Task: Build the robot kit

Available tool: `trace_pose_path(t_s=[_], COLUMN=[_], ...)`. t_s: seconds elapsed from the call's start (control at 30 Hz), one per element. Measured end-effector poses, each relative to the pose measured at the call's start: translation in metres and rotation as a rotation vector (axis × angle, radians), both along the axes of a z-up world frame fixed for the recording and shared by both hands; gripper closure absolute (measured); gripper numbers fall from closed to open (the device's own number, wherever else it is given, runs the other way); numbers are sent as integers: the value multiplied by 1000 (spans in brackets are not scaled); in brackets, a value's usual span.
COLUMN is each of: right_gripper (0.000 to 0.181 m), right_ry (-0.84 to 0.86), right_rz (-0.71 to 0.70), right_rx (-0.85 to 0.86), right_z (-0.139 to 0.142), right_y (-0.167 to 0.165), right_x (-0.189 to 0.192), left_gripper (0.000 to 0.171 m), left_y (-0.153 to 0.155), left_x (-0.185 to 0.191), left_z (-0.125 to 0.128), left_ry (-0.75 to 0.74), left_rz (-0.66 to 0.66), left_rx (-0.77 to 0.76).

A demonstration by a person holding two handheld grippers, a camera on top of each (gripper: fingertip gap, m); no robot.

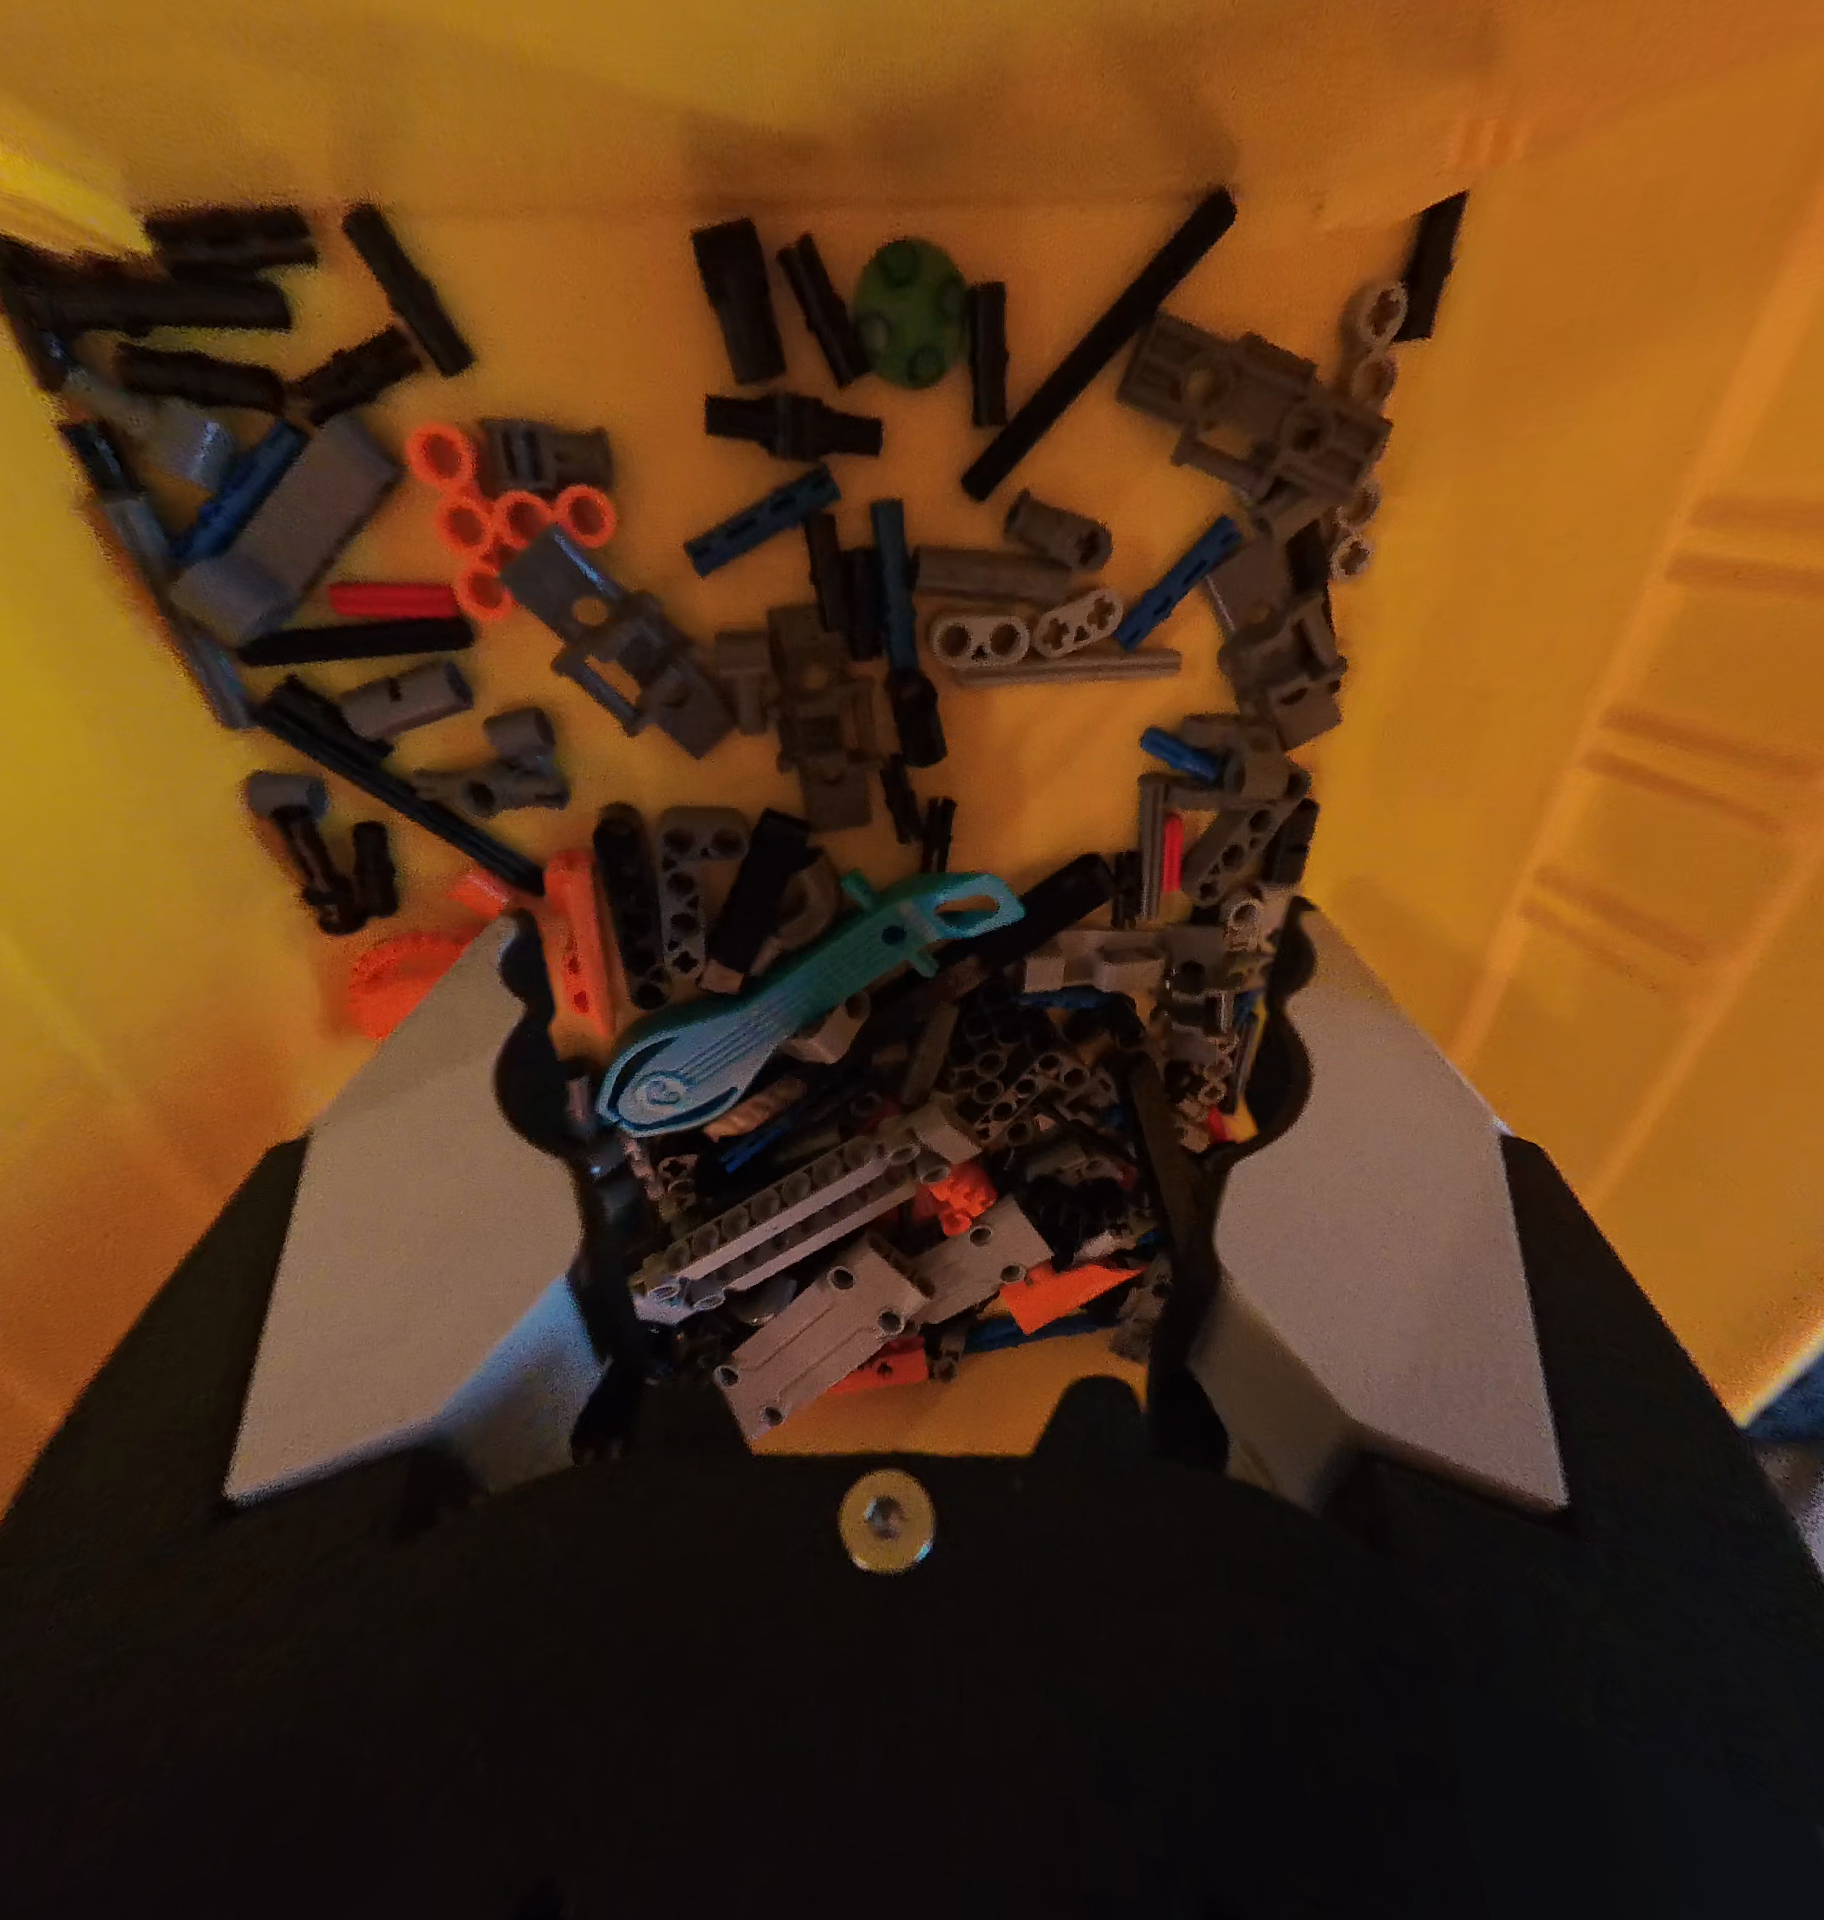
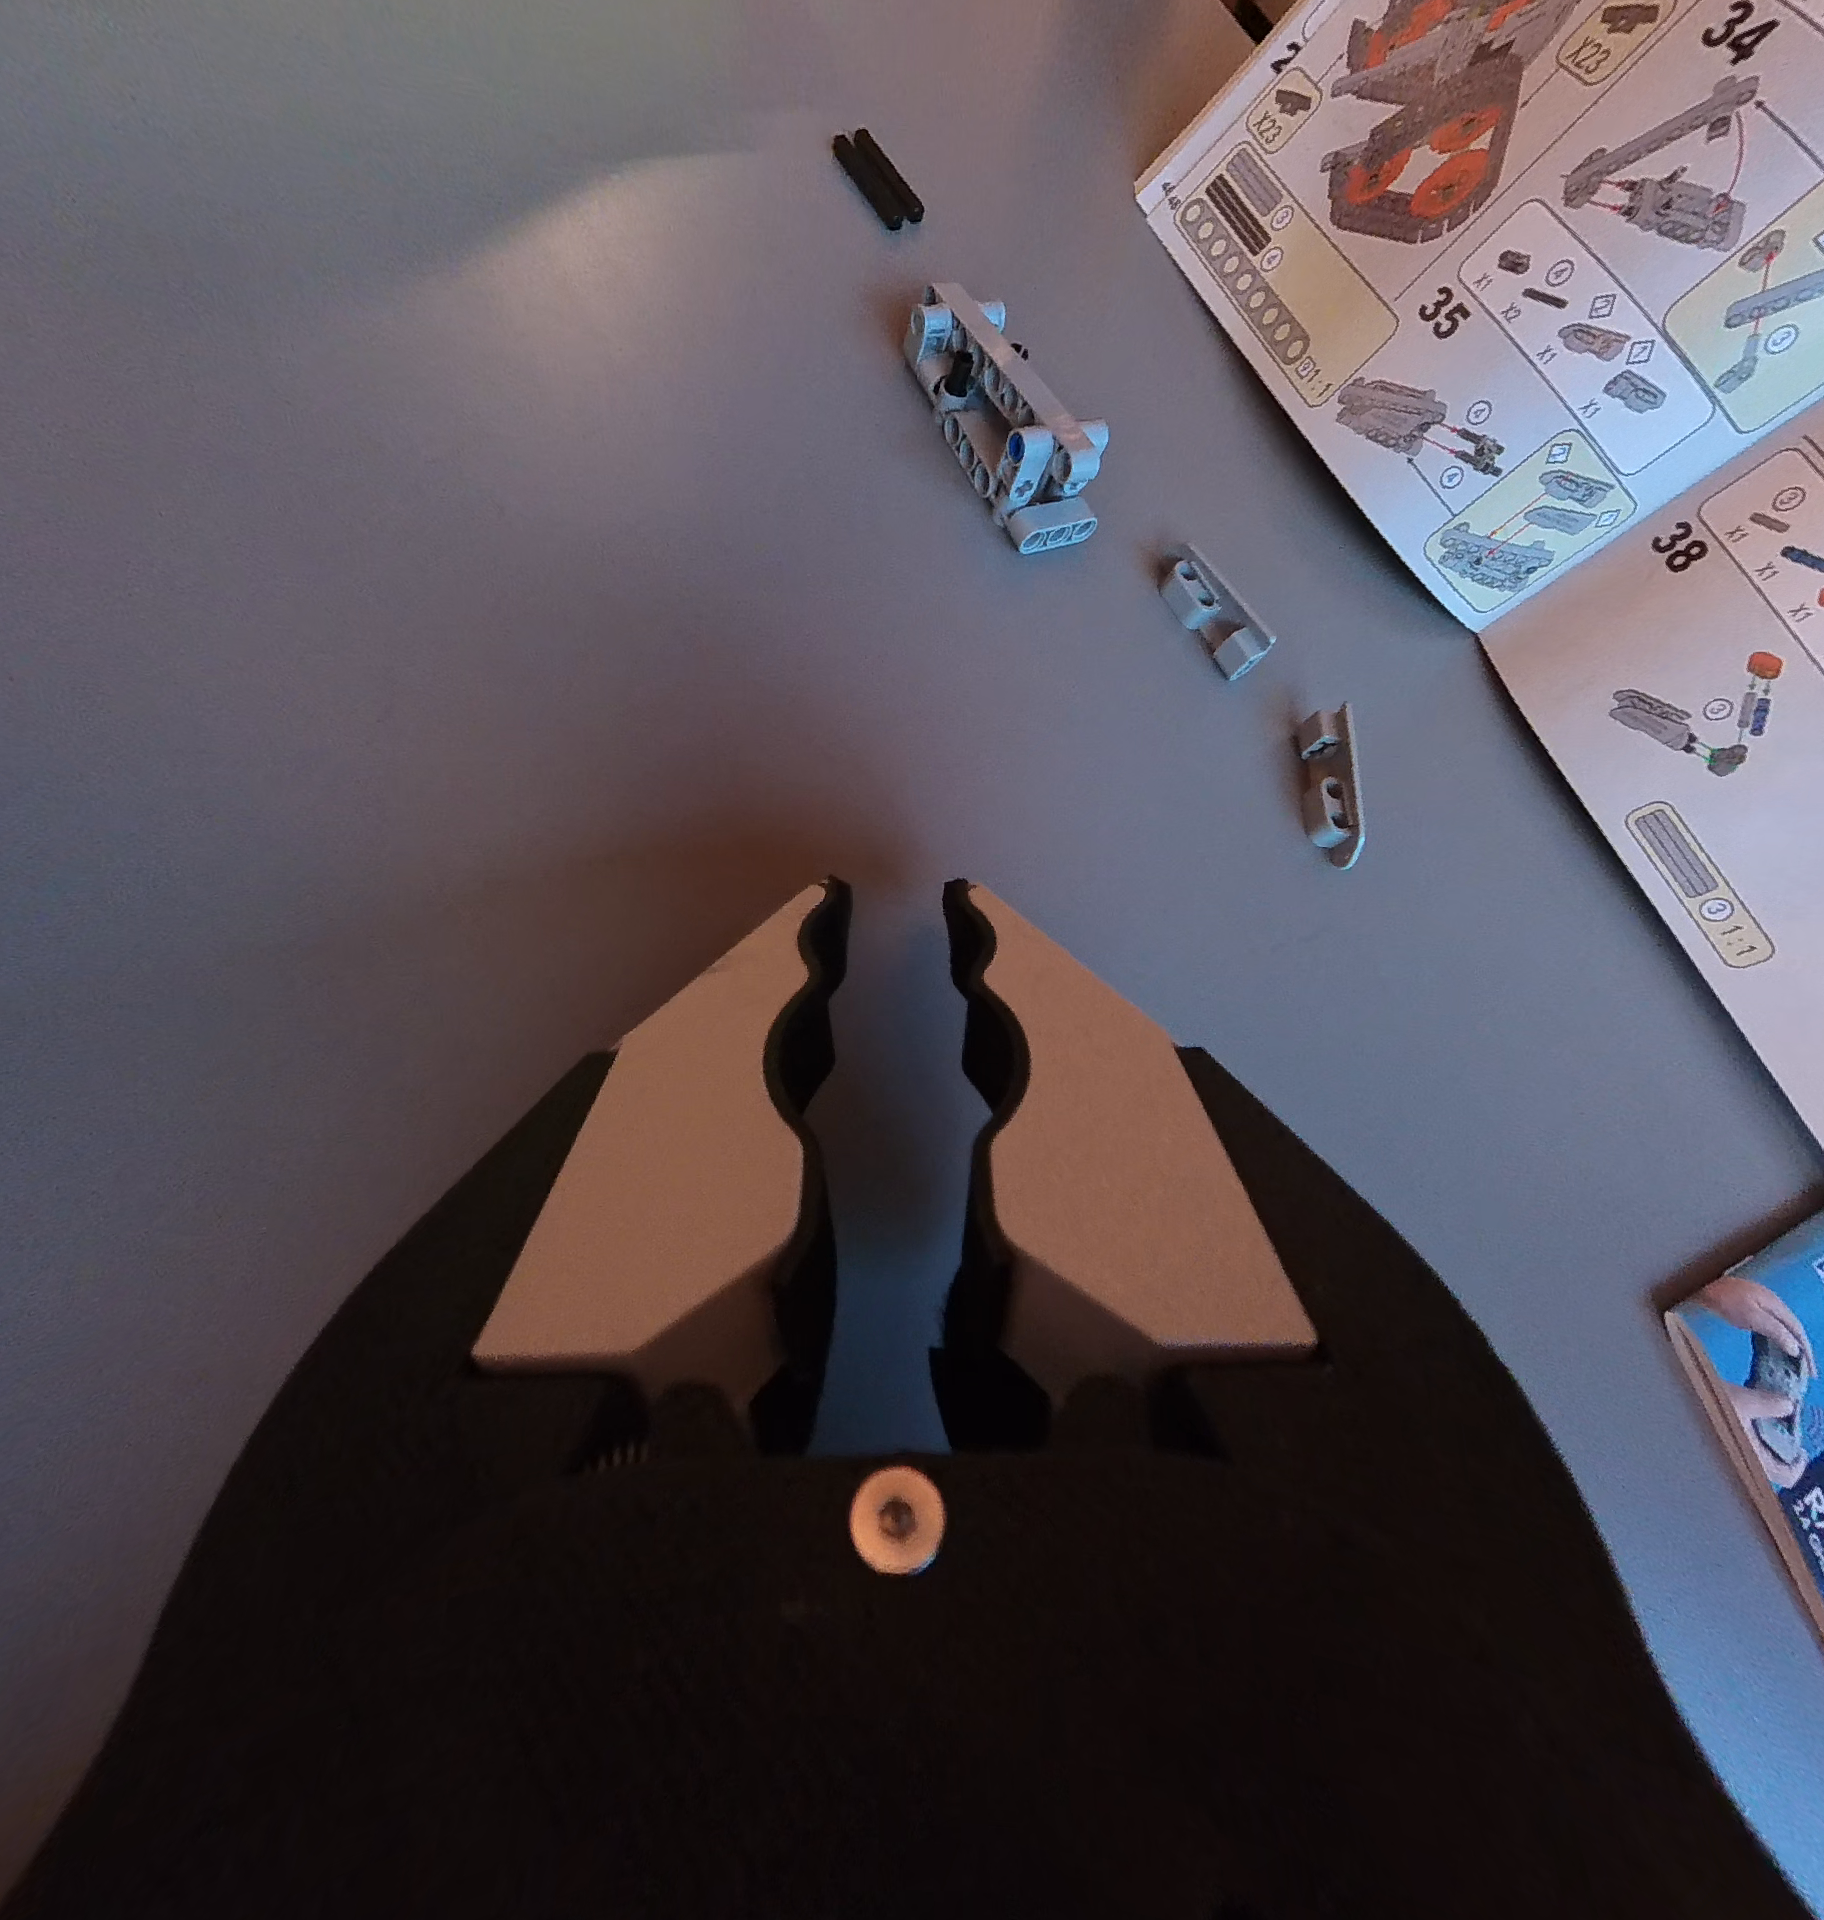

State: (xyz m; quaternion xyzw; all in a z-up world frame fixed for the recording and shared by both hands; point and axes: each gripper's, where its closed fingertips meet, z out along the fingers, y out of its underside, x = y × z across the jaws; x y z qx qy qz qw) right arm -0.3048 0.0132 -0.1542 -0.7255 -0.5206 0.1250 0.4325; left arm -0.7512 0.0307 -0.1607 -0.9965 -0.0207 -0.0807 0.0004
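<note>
Left tool (image 1: 903, 935) wide inside yellow bin (image 1: 1562, 623); right tool (image 2: 895, 896) narrow, empty, over grey table (image 2: 368, 520)

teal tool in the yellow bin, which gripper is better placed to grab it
Left. The left gripper is open inside the yellow bin, its fingers either side of the parts pile with the teal tool between them. The right gripper, nearly closed and empty, is over the grey table near loose grey pieces.
</note>
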Motion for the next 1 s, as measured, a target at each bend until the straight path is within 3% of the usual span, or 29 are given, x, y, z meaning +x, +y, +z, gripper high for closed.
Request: trace_pose_path(t_s=[0.1,0.27,0.37,0.5,0.6,0.83,1.0], right_gripper=[162,162,162,163,163,163,164], right_ry=[-3,4,5,3,4,5,6], right_rz=[-1,-21,-24,-25,-29,-34,-33], right_rx=[9,-6,-7,-1,-4,-7,-10], right_z=[0,0,0,0,0,-1,-1], right_y=[0,3,3,4,4,5,4], right_x=[0,1,2,2,2,2,2], left_gripper=[25,30,38,66,67,62,53], left_y=[-1,1,0,15,10,1,-10], left_x=[6,3,-2,-21,-33,-41,-13], left_z=[-9,-14,-15,-8,-4,15,24], left_ry=[68,173,167,174,166,108,62], left_rz=[-26,-52,-48,33,79,138,38], left_rx=[-39,-54,-67,21,21,55,37])
